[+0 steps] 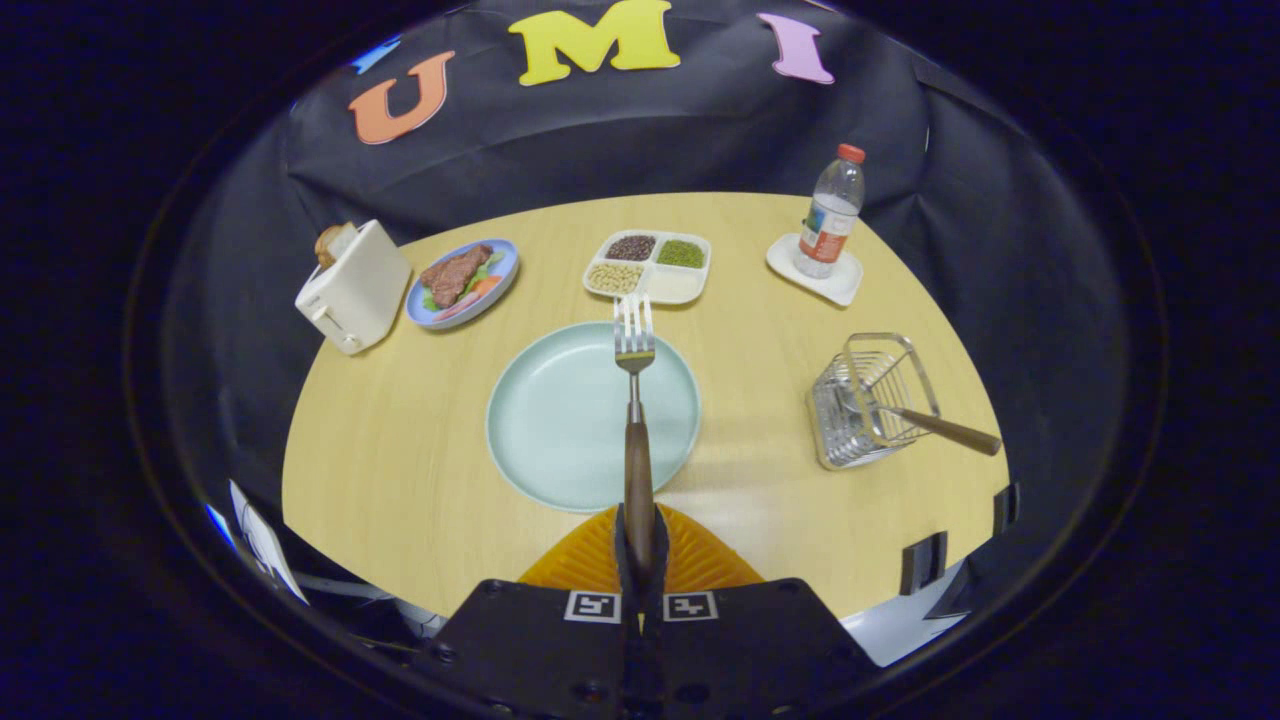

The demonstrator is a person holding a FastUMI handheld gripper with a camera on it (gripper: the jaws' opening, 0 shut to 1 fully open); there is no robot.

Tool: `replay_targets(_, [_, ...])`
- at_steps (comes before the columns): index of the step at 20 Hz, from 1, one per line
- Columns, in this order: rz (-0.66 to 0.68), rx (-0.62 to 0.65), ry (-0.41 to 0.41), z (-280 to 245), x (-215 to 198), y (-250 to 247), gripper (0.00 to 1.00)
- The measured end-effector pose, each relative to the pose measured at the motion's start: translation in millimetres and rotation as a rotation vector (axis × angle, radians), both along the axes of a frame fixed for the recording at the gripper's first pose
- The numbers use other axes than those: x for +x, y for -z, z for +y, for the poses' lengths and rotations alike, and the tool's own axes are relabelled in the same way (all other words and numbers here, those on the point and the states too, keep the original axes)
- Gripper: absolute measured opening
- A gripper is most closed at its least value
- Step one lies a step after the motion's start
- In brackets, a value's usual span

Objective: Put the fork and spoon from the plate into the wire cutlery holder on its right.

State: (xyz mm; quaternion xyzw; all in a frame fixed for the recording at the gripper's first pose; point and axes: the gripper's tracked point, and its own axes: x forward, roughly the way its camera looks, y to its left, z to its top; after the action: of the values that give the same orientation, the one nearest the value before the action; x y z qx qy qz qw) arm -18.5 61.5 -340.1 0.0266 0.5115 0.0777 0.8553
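Ahead of my tongs (640,560) spreads the pale wooden worktop (400,470), curved at its far edge against the black cloth wall. On it, straight beyond my fingers, sits the round light-green plate (560,420), bare of cutlery. Well off to the right of the plate stands the wire cutlery holder (865,400), with the spoon (940,428) already lying in it, its wooden handle poking out to the right.

My tongs are closed on the fork (636,420), both fingers pinching the end of its wooden handle. Its long axis runs straight out from my fingers, tines farthest from me, over the plate. As I judge it, the spoon is done and the fork is in hand; the coming move is a swing rightward to the holder.

Farther off stand a toaster (350,285), a blue plate of food (462,282), a divided tray of beans (648,266) and a water bottle (832,212) on a white coaster (840,280).
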Motion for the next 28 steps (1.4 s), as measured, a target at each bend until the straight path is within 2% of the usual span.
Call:
replay_targets(11, [-0.062, -0.041, 0.048, -107.7, 13.8, -36.2, 0.00])
replay_targets(20, [-0.052, -0.053, 0.089, -182.4, 25.4, -23.7, 0.00])
replay_targets(28, [-0.043, -0.067, 0.066, -205.4, 37.3, -11.9, 0.01])
